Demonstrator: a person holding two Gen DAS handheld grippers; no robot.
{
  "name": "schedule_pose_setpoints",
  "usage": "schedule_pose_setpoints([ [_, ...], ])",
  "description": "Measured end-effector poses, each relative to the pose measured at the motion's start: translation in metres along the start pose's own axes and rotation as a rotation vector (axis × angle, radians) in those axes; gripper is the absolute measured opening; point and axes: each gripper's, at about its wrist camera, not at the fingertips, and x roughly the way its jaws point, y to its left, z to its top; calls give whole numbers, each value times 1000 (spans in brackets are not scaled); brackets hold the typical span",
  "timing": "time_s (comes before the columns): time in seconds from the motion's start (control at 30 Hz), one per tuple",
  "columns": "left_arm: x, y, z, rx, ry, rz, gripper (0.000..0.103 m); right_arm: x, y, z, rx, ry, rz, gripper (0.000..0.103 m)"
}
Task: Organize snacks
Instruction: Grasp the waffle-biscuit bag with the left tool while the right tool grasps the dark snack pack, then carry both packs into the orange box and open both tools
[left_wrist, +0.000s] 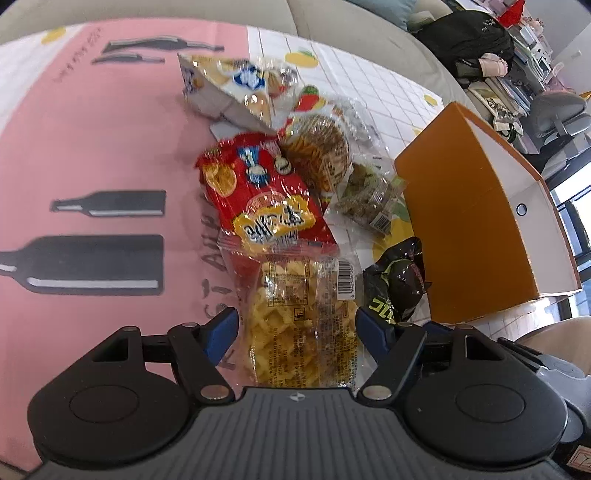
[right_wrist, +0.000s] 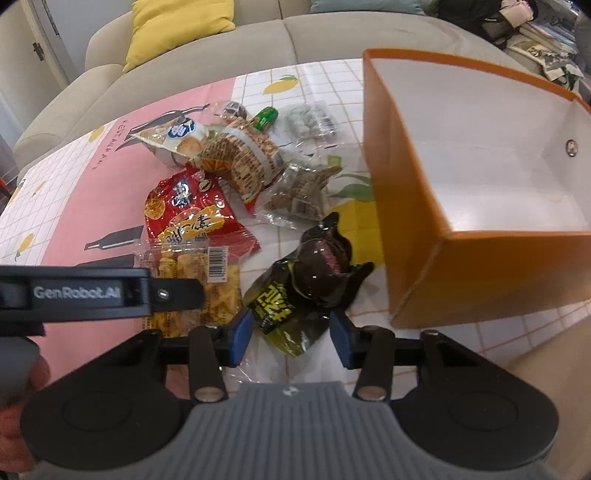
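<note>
Snack packets lie in a heap on a pink and white tablecloth (left_wrist: 92, 147). My left gripper (left_wrist: 297, 332) is open and points down over a clear packet of yellow lattice crisps (left_wrist: 295, 302), one blue pad on each side of it. That packet (right_wrist: 218, 291) also shows in the right wrist view, under the left gripper's body (right_wrist: 92, 291). My right gripper (right_wrist: 291, 336) is open, its pads close on both sides of the lower end of a black and green packet (right_wrist: 314, 269), which lies on the cloth. An orange box (right_wrist: 406, 184) with a white inside stands open just right of it.
A red crisp packet (left_wrist: 258, 199), a white and yellow bag (left_wrist: 229, 85), a round cracker pack (left_wrist: 321, 147) and a clear pack of brown bits (left_wrist: 369, 199) lie farther out. A beige sofa (right_wrist: 221, 48) with a yellow cushion (right_wrist: 181, 26) runs behind the table.
</note>
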Motion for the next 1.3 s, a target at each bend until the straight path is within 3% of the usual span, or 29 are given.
schedule_pose_setpoints([
  [0.13,8,5,-2,-16,17,-12,87,11,1,1,5,23,16,35],
  [0.3,10,4,-2,-11,6,-16,86,19,-4,2,33,37,26,34],
  [0.47,8,1,-4,-6,2,-14,68,22,-5,0,34,39,23,31],
  [0.53,5,0,-5,-9,-2,-15,58,20,-7,-1,47,35,31,25],
  [0.8,-13,-3,-8,-11,-54,-22,34,10,-11,-3,61,16,50,12],
  [1.07,-38,-9,-10,16,-127,33,29,-4,-4,-3,31,-33,84,0],
  [1.3,-58,-15,-10,21,-168,77,28,-17,-1,-2,14,-81,109,0],
])
